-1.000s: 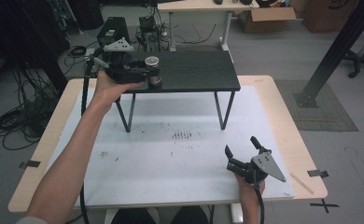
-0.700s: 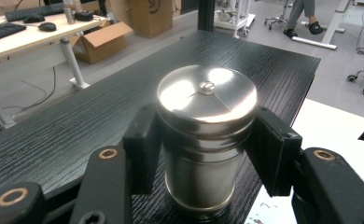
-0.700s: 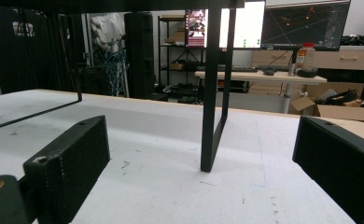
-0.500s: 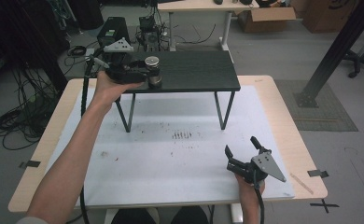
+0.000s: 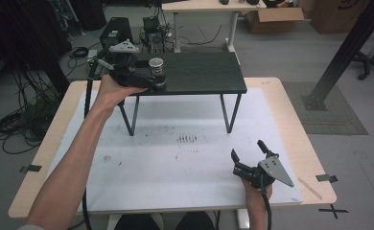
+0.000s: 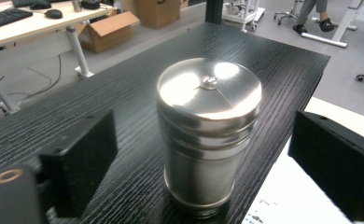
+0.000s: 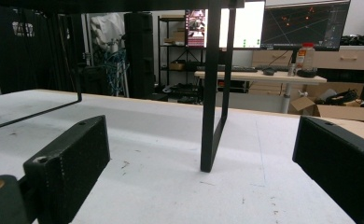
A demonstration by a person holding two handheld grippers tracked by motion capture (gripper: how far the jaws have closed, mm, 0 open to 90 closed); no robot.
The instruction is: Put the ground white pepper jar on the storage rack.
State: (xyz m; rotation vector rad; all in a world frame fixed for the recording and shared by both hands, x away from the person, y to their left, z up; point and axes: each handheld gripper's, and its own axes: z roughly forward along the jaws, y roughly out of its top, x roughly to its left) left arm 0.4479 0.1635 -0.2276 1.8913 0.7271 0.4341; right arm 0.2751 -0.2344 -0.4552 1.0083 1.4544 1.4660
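From the high view, the left claw [image 5: 157, 76] sat at the near left corner of the black shelf [image 5: 199, 72], a small raised stand on the white tabletop [image 5: 175, 158]. A steel tin [image 5: 156, 66] stood upright on that corner, between the claw's jaws. Half a second before, the jaws looked tight against the tin; now they had just been opening, and the tin stayed where it was. The hand itself had not shifted. Near the tabletop's front right edge, the right claw [image 5: 248, 154] rested low in the other hand, jaws spread and holding nothing, well apart from the shelf.

In the left gripper view, the change was plain. The tin [image 6: 209, 135] stood on its own base on the dark wood grain, lid on, with a clear gap between it and each black jaw. Neither pad touched it. The tin sat close to the shelf's edge, the white tabletop showing just past it at the lower right.

In the right gripper view, the jaws stood wide with only bare tabletop [image 7: 161, 158] between them, and a shelf leg [image 7: 213, 93] rose farther off.

Judged from this, the tin had been set down on the shelf and let go. The placing looked done; what remained was likely to draw the left claw straight back without knocking the tin, which stood near enough to the edge to tip off.
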